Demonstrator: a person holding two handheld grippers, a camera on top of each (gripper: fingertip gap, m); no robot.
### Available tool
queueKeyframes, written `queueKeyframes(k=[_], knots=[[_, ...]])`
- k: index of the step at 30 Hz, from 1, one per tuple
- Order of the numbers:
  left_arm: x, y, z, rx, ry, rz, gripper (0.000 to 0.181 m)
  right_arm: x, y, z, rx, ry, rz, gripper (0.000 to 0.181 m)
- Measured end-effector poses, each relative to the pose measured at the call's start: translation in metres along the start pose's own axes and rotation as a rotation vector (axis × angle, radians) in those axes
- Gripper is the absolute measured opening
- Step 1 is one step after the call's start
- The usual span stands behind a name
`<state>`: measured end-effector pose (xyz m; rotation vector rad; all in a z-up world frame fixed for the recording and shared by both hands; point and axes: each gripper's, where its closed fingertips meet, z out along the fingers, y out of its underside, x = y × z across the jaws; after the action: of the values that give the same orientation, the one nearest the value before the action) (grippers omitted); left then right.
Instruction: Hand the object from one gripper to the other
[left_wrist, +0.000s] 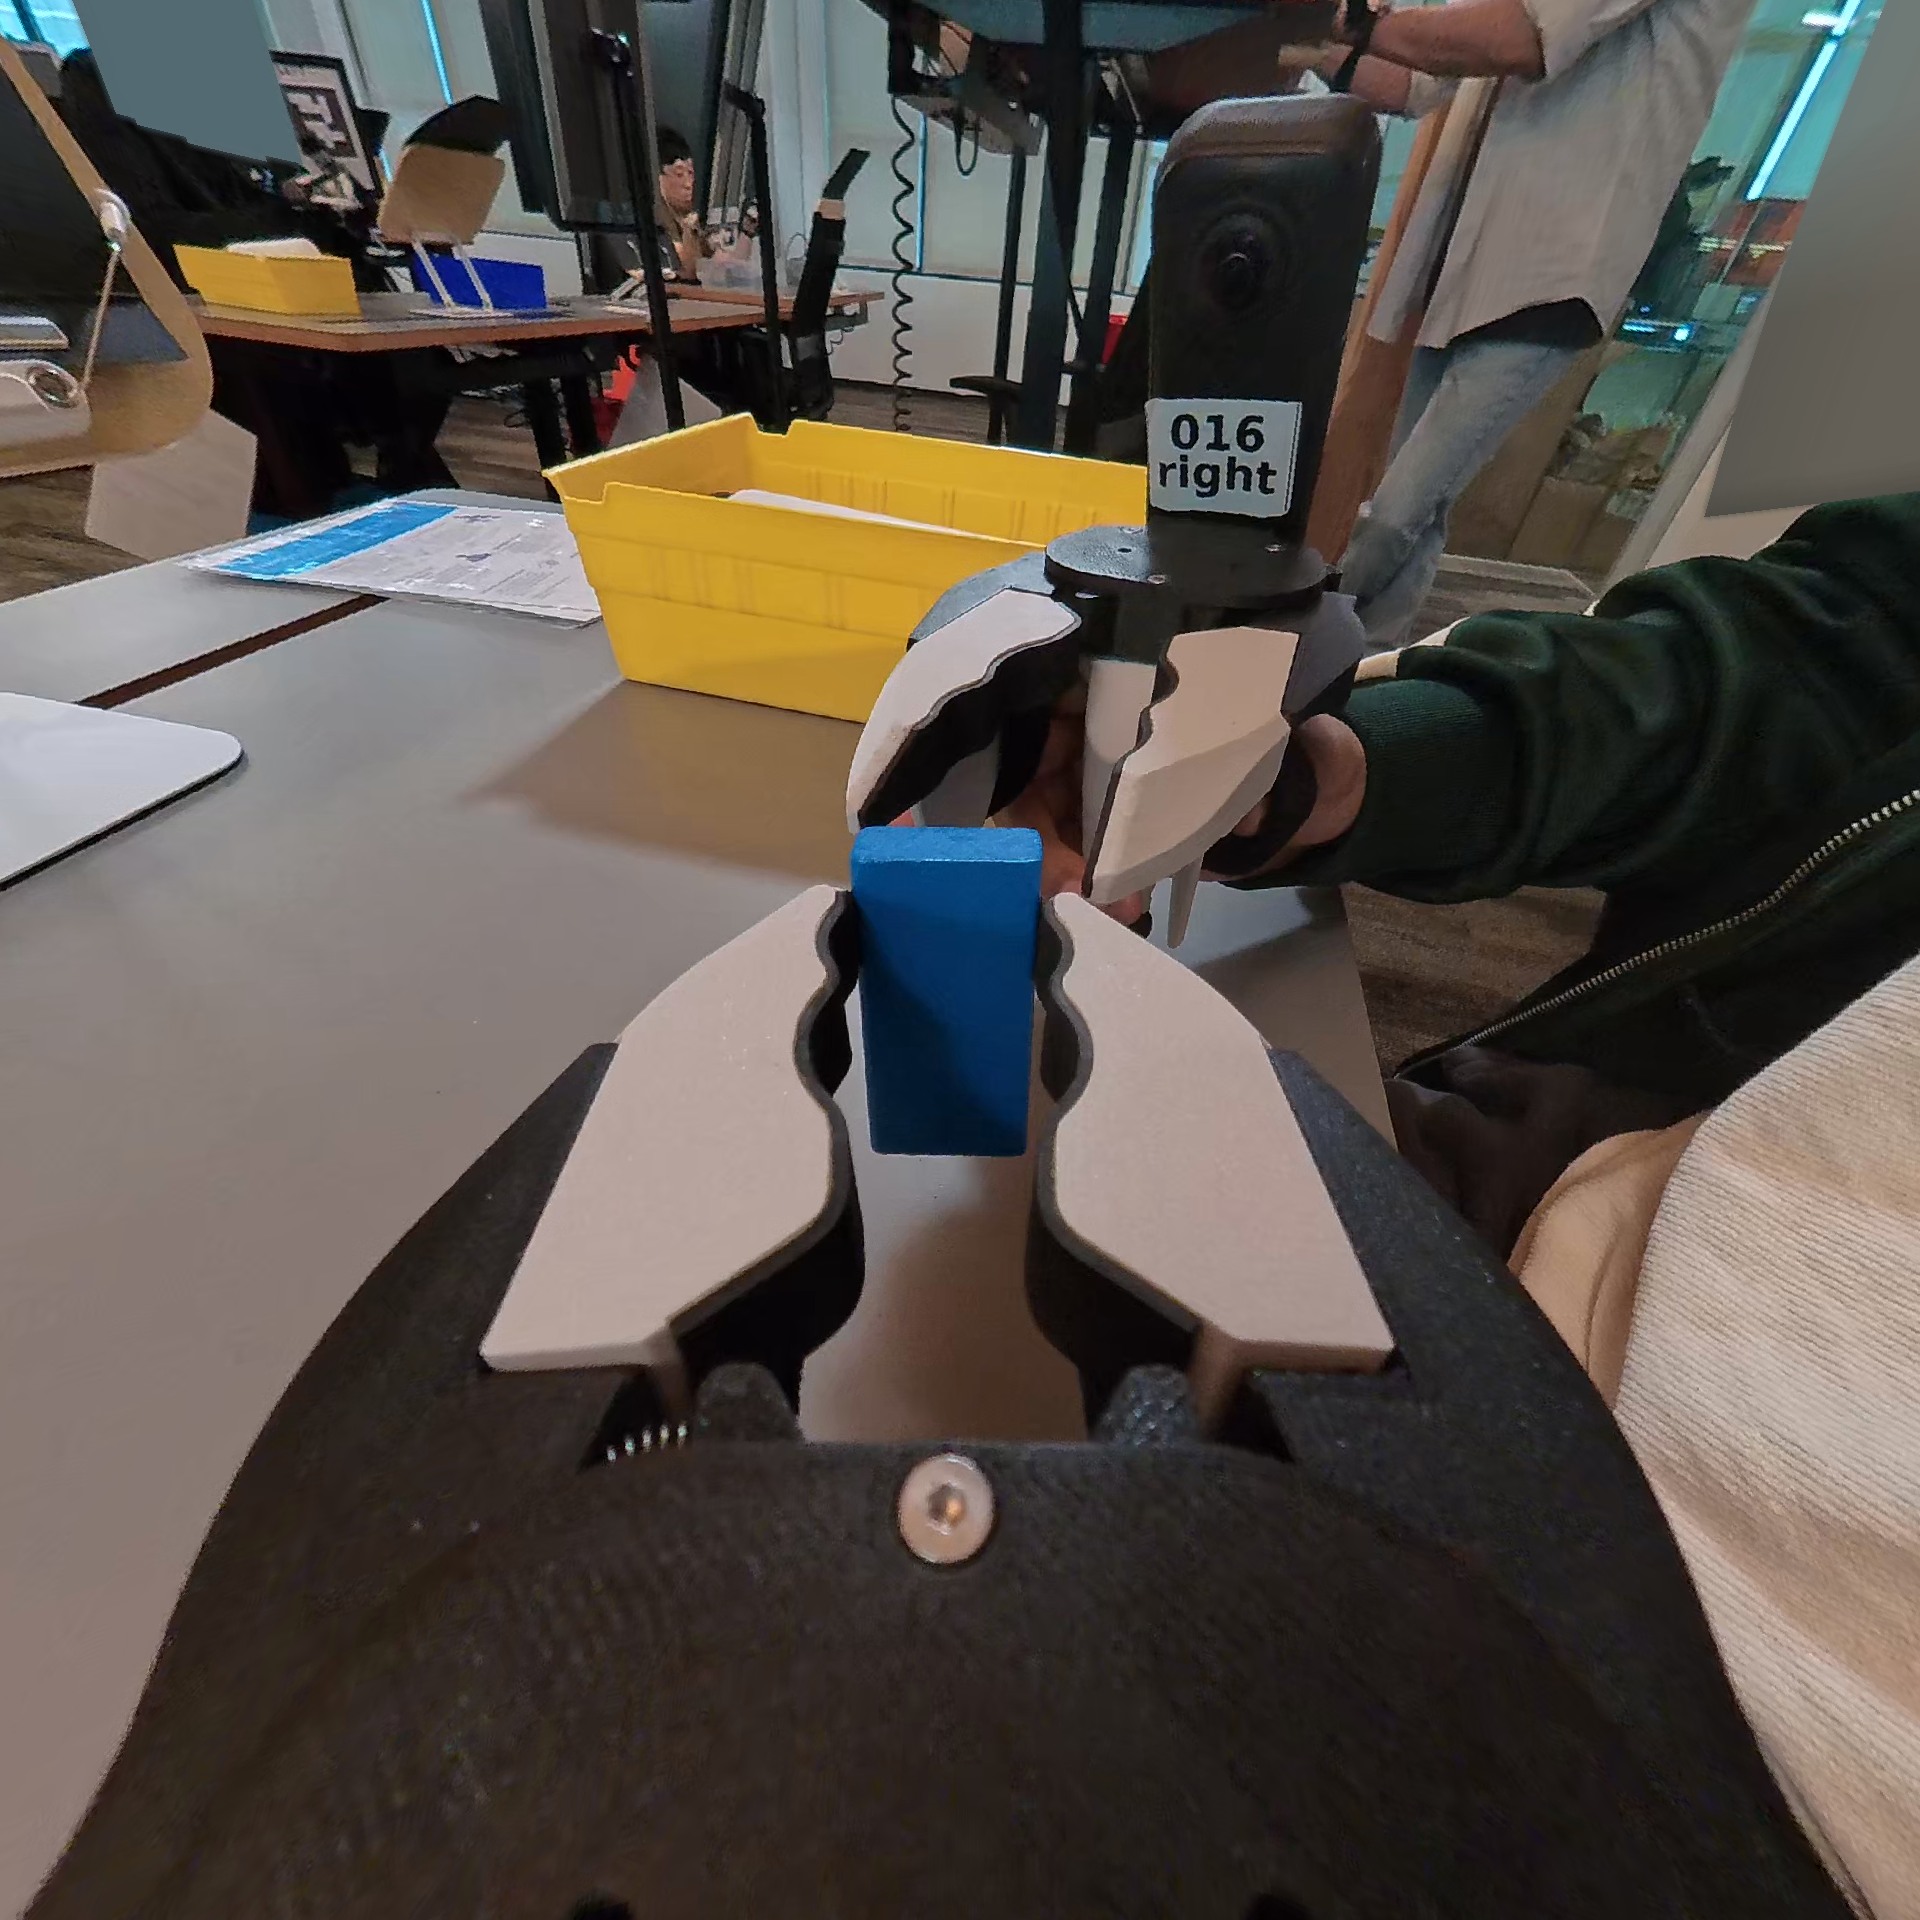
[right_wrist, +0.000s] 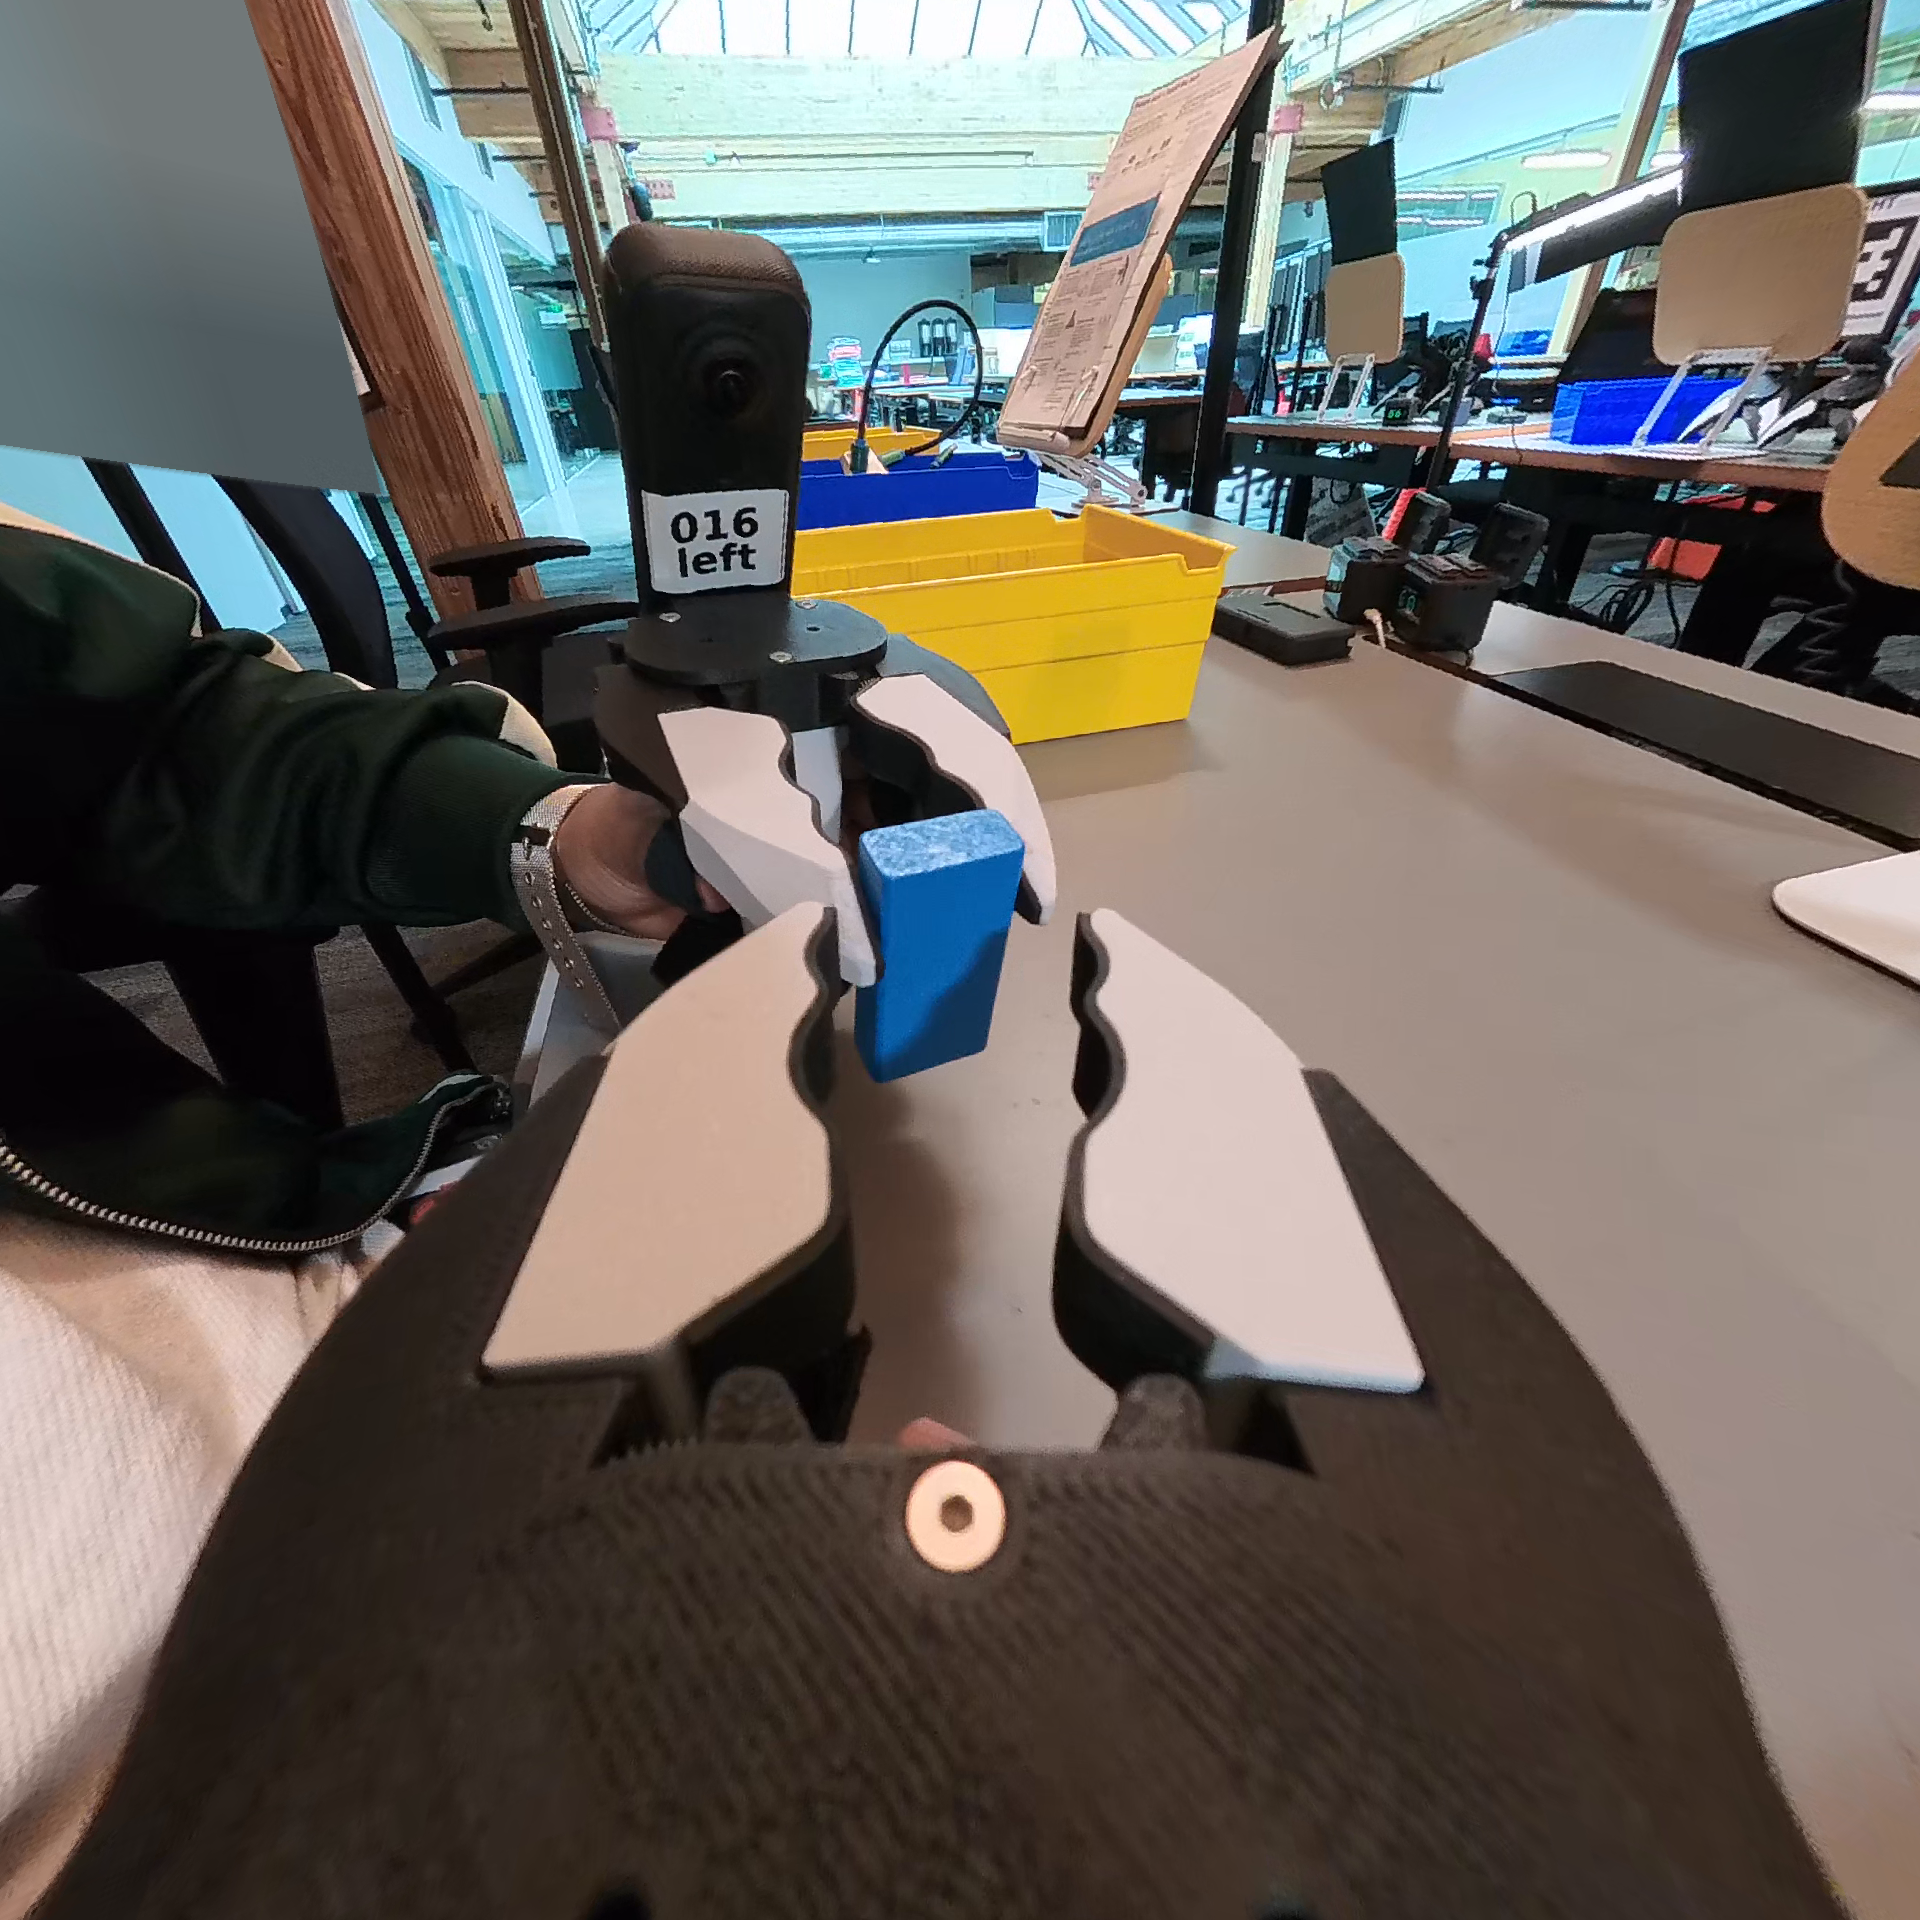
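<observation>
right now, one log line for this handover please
phase: pre-transfer | left gripper: shut on blue block | right gripper: jaws open, nearing block, no contact | block: held above table

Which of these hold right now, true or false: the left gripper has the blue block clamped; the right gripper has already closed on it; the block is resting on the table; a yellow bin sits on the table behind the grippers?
1. The left gripper has the blue block clamped. True: its fingers press the block from both sides.
2. The right gripper has closed on the block. False: its jaws stand open, and the block sits just ahead of them, near its left fingertip.
3. The block rests on the table. False: it is held up in the air, upright.
4. A yellow bin sits on the table behind the grippers. True.
</observation>
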<state>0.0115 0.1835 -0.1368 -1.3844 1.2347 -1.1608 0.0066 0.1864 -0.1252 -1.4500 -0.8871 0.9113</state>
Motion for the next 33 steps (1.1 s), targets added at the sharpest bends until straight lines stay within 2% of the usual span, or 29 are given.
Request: queueKeyframes(k=[33], knots=[[0.0041,0.0046,0.005,-0.019,0.023,-0.01,0.034,0.0044,0.0004,0.0,0.006,0.025,0.015,0.045]])
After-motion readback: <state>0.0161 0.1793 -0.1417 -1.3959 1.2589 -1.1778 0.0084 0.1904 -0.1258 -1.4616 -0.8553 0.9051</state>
